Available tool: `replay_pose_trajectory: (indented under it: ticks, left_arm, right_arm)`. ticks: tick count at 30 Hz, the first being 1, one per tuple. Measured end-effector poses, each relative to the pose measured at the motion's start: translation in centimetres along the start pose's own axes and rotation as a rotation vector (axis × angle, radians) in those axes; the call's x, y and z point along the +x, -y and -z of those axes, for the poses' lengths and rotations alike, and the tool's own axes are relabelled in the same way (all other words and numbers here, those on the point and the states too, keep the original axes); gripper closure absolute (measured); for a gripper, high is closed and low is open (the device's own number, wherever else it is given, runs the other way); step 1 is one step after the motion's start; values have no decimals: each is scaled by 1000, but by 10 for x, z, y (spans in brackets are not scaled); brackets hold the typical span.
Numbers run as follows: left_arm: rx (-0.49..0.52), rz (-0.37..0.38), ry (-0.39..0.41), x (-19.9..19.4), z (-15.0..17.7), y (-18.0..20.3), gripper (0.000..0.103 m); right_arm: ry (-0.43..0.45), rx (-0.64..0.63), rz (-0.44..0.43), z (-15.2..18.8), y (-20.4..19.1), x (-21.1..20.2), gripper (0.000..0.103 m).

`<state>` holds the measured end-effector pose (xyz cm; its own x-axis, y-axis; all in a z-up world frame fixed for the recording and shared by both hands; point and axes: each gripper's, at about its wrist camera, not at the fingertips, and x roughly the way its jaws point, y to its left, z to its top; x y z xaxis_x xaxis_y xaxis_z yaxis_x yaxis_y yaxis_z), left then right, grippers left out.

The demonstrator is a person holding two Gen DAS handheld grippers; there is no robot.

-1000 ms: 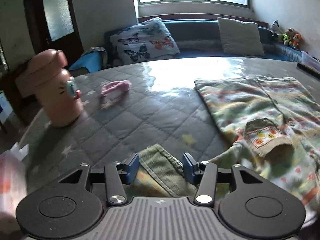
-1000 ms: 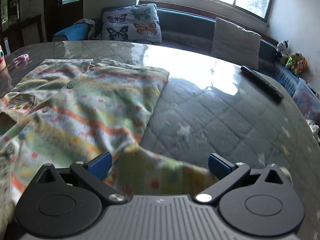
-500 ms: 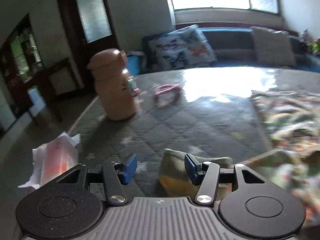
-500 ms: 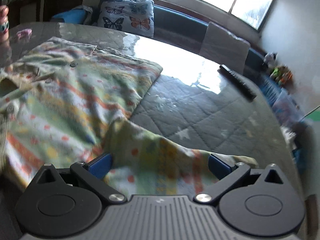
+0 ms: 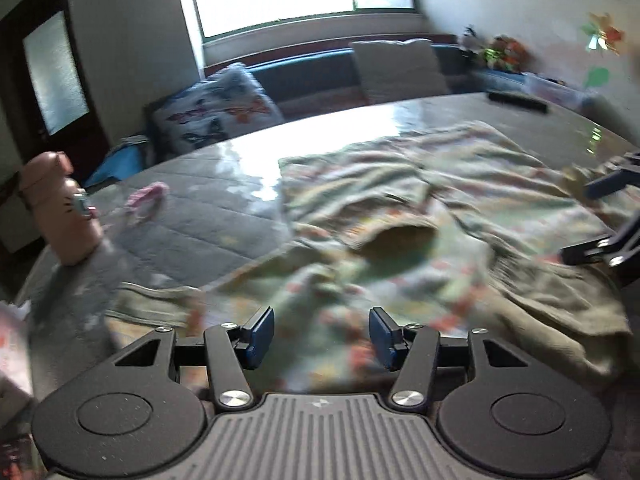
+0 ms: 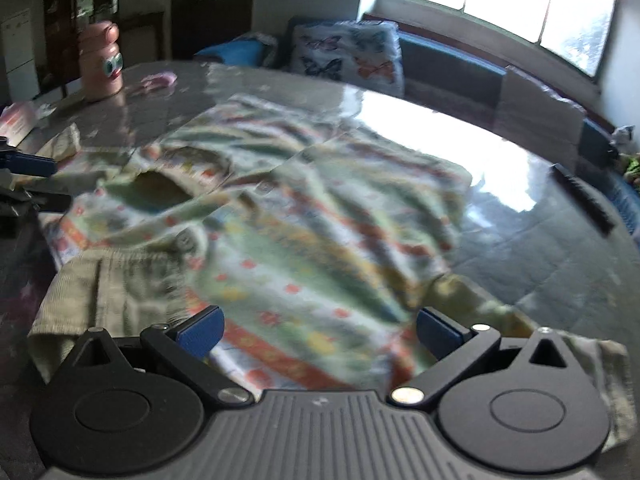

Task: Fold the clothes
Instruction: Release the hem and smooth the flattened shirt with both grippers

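A small patterned green, white and orange garment (image 5: 420,216) lies spread and rumpled on the quilted grey table (image 5: 192,236); it also shows in the right wrist view (image 6: 304,224). My left gripper (image 5: 321,338) is open and empty above the garment's near left edge. My right gripper (image 6: 319,326) is wide open and empty above the garment's near right part. The right gripper also shows at the right edge of the left wrist view (image 5: 604,216). The left gripper's blue pad shows at the left edge of the right wrist view (image 6: 28,164).
A pink bottle (image 5: 60,208) and a small pink item (image 5: 144,200) stand at the table's far left. A black remote (image 6: 584,200) lies at the far right. A white packet (image 6: 18,120) lies at the left edge. A sofa with cushions (image 5: 216,112) is behind.
Both grippers have pulled back and swung toward the garment. The left jaws have opened wider and the sleeve edge between them is gone. The garment's near part now lies rumpled.
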<state>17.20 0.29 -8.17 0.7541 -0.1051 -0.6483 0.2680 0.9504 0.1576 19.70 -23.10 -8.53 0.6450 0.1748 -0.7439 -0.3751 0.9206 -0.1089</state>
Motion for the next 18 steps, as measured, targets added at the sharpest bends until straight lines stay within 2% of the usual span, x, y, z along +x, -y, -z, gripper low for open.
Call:
replay_pose_trajectory:
  ticks: [4, 8, 18]
  left_arm:
    - [9, 53, -4, -2, 10, 14, 49]
    - [-38, 117, -25, -5, 13, 15, 55]
    - [-64, 248, -61, -34, 21, 14, 54]
  right_arm:
    - [-33, 24, -46, 8, 4, 0, 0]
    - [-60, 43, -79, 17, 9, -6, 0]
    - [-105, -13, -101, 31, 10, -31, 0]
